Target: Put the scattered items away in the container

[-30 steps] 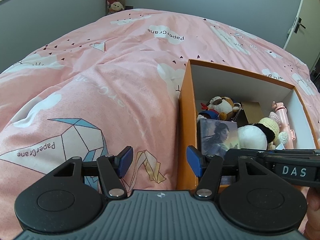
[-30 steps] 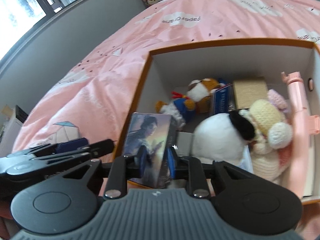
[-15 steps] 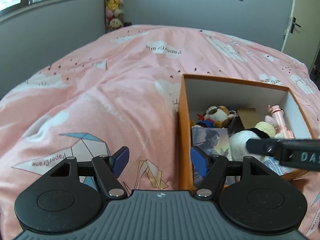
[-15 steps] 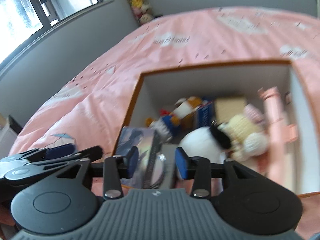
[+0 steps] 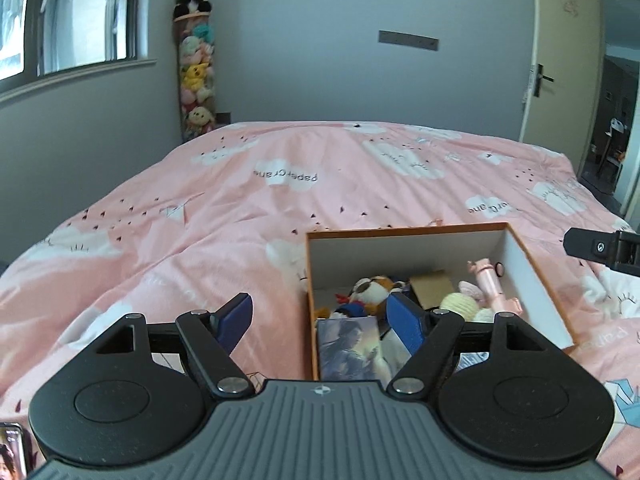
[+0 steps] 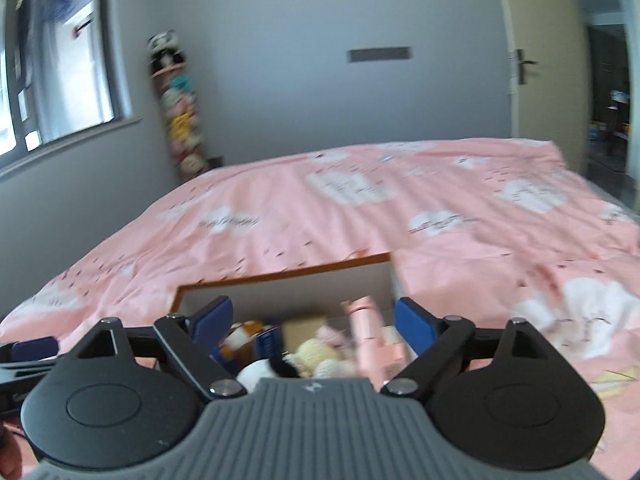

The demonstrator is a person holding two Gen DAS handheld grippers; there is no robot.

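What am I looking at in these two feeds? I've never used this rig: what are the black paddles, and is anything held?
Each feed comes from a fisheye camera on a handheld tool, looking along its two blue-padded fingers. The left tool and right tool both stand open and hold nothing. Below them, an orange box sits on a pink duvet. Inside lie plush toys, a picture card against the near wall, and a pink stick. The right feed is motion-blurred.
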